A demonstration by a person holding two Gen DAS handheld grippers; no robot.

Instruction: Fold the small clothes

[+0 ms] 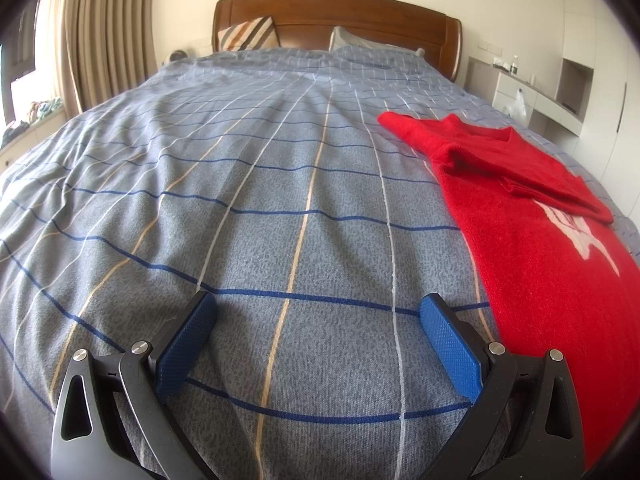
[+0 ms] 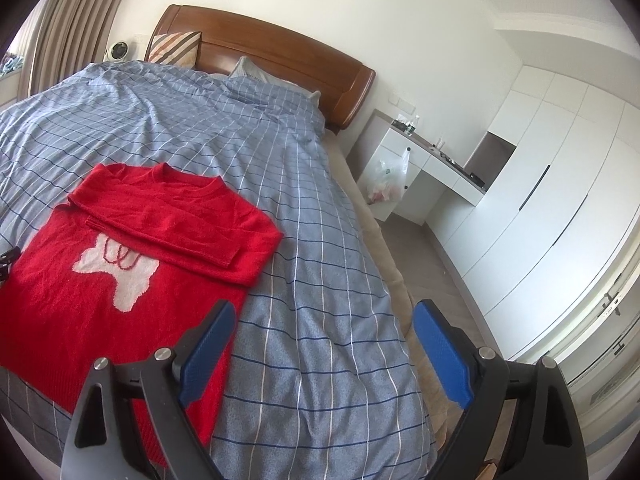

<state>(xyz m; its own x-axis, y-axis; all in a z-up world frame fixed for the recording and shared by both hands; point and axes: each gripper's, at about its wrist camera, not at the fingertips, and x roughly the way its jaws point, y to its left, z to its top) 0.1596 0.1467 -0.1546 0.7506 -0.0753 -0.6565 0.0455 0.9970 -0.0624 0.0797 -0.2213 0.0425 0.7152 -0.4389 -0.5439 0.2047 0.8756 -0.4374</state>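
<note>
A red sweater (image 2: 80, 292) with a white patch on its chest lies flat on the blue checked bedspread (image 2: 312, 264). Both sleeves are folded across the chest, one over the other. In the left wrist view the sweater (image 1: 532, 232) lies at the right. My left gripper (image 1: 318, 320) is open and empty, low over bare bedspread (image 1: 240, 200) just left of the sweater's side. My right gripper (image 2: 324, 332) is open and empty, above the bedspread just right of the sweater's lower right part; its left finger overlaps the hem in view.
A wooden headboard (image 2: 280, 52) and pillows (image 2: 176, 48) stand at the far end. The bed's right edge (image 2: 396, 272) drops to a wooden floor. A white desk (image 2: 432, 168) with a plastic bag (image 2: 386, 182) and wardrobes (image 2: 560, 184) stand to the right. Curtains (image 1: 100, 28) hang at the left.
</note>
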